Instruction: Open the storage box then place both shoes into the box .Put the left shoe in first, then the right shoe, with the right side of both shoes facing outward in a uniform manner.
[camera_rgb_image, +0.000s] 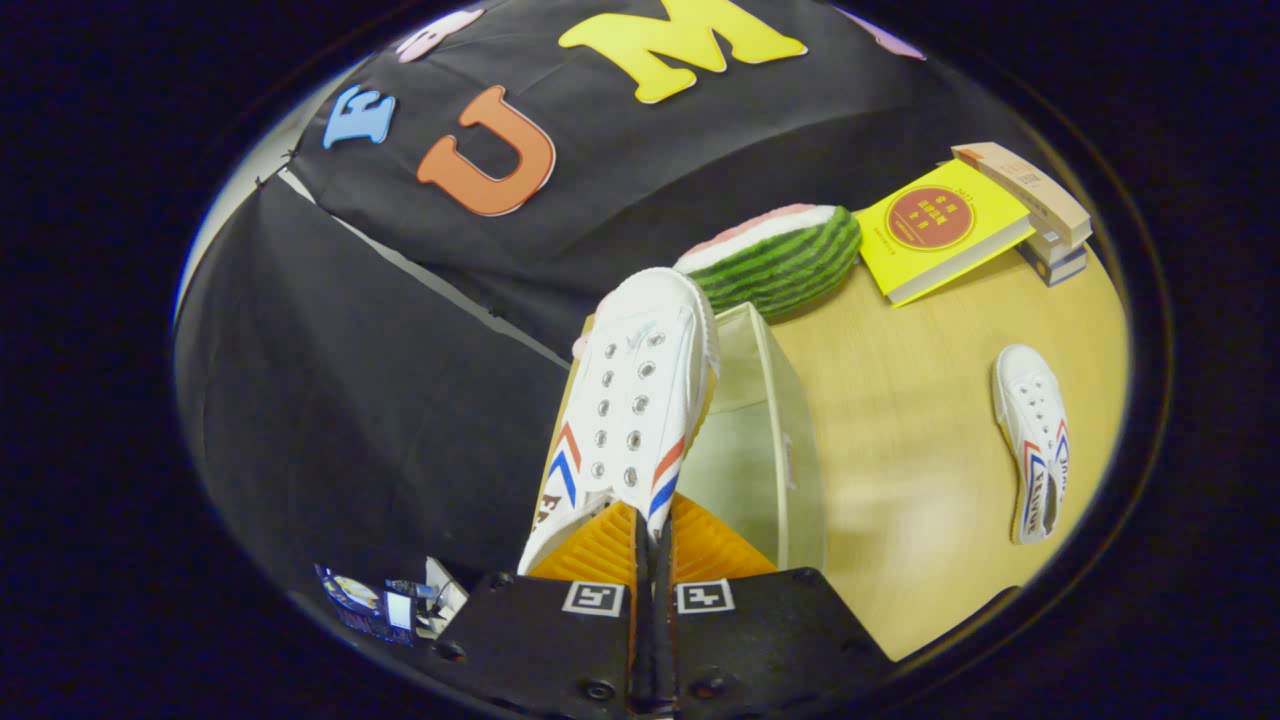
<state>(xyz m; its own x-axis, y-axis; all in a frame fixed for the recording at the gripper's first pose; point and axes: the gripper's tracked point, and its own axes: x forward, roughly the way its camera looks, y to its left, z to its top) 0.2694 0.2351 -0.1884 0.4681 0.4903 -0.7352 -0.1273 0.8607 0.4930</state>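
- Gripper (652, 540): fingers pressed close together, clamped on the heel-end collar of a white canvas shoe; only a thin dark slit shows between them. Square black-and-white marker tags sit on the gripper body behind the fingers.
- Held shoe (632, 400): white low-top sneaker, no laces, two rows of metal eyelets, red and blue chevron stripes on both sides near the heel. Toe points away from the gripper, lifted off the worktop, hanging over the left rim of the storage box. Some dark lettering near the heel, too distorted to read.
- Storage box (770, 440): pale, translucent-walled, open at the top, standing on the worktop just ahead of the fingers and right of the held shoe. Interior looks greenish-white; contents cannot be made out.
- Watermelon-slice plush (790, 262): green striped rind, white and pink edge, lying beyond the box.
- Worktop (900, 420): light wood grain.
- Yellow book (940, 235): red round emblem on cover, print too small to read; leans against a small stack of books (1045, 215).
- Second shoe (1035, 440): same white model, red and blue stripes, lying flat on the worktop well apart from the box, to its right.
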